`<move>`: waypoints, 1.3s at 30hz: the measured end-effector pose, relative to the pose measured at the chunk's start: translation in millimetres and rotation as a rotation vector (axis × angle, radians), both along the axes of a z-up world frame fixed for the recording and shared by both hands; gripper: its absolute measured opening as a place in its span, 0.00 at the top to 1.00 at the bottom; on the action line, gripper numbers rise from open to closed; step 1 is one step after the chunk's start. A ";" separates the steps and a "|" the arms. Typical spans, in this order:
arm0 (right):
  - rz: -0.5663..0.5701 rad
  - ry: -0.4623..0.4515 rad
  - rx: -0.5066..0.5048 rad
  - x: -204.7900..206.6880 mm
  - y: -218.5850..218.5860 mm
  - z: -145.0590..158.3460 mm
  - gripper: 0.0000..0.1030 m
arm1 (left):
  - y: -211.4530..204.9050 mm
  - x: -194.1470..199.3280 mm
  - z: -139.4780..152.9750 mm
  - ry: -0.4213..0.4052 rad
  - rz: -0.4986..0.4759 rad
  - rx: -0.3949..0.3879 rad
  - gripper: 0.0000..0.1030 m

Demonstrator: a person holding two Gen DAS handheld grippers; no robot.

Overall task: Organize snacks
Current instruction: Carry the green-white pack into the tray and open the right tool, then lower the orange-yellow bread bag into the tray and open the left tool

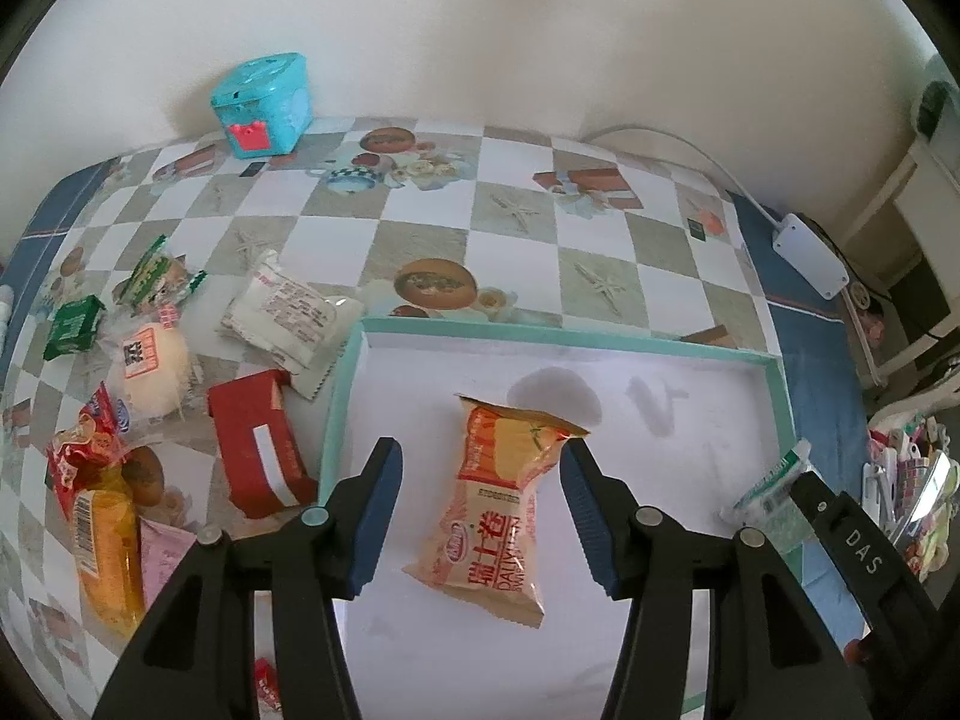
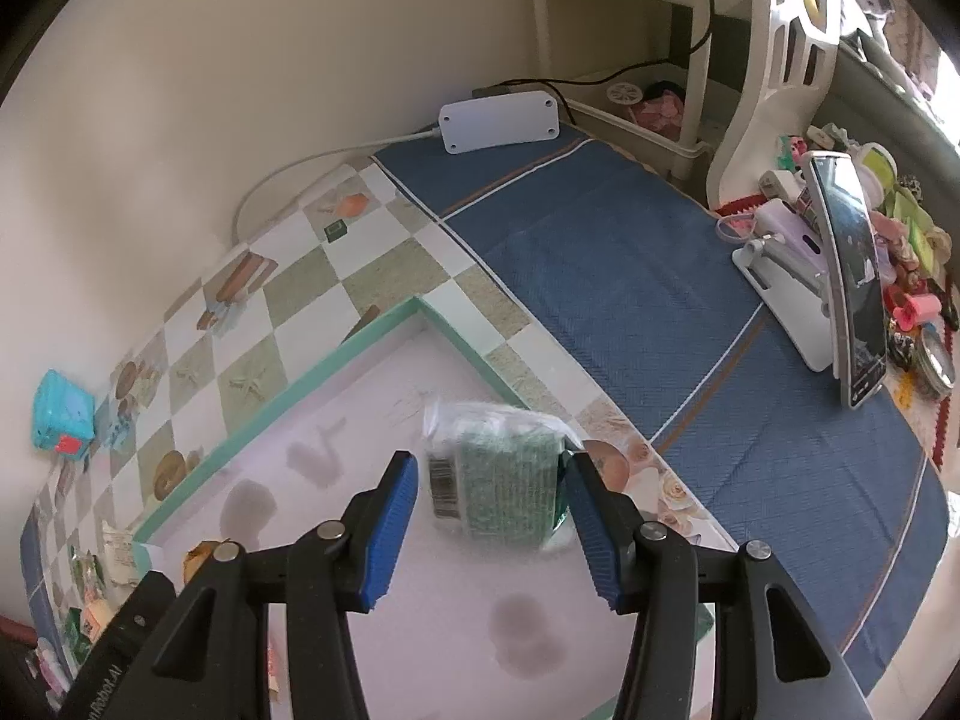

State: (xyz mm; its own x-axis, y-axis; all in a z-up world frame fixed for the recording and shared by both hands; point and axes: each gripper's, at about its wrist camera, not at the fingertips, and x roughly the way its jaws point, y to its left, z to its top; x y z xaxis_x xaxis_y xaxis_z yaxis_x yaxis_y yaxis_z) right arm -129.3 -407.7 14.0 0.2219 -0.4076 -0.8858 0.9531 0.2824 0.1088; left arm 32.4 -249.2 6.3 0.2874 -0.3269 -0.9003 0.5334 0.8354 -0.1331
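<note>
A shallow tray with a teal rim (image 1: pixel 540 336) and white floor lies on the checkered tablecloth. An orange swiss-roll packet (image 1: pixel 498 510) lies flat on the tray floor between the fingers of my left gripper (image 1: pixel 483 516), which is open; only the packet's top corner brushes the right finger. My right gripper (image 2: pixel 489 516) is open around a green packet (image 2: pixel 504 480) near the tray's corner (image 2: pixel 426 306), with a gap at the left pad. That packet (image 1: pixel 774 492) also shows in the left wrist view. Loose snacks lie left of the tray: a red box (image 1: pixel 258 444), a white packet (image 1: pixel 288 312), a round bun (image 1: pixel 150 372).
A teal tin (image 1: pixel 264 105) stands by the back wall. A white power box (image 2: pixel 498 120) with its cable sits on the blue cloth. A phone on a stand (image 2: pixel 852 276) and small clutter crowd the table's right edge. More packets (image 1: pixel 102 546) lie at the far left.
</note>
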 end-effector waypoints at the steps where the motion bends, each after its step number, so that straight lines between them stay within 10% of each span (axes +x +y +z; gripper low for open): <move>1: 0.002 0.001 -0.002 0.5 0.2 0.2 0.46 | 1.3 1.4 0.0 0.003 0.005 -0.001 0.44; 3: 0.008 0.006 -0.002 1.4 0.8 0.0 0.45 | 3.3 3.7 -0.9 0.009 0.014 0.002 0.38; 7: 0.018 0.004 -0.009 3.7 3.0 -1.0 0.13 | 6.9 7.5 -2.3 0.008 0.030 0.009 0.26; 16: 0.033 0.005 -0.016 4.8 5.4 1.2 0.00 | 13.7 10.9 -1.0 -0.022 0.050 0.034 0.12; 39: 0.166 -0.026 -0.061 13.4 61.1 41.7 0.00 | 86.7 15.1 25.8 -0.035 0.190 -0.038 0.04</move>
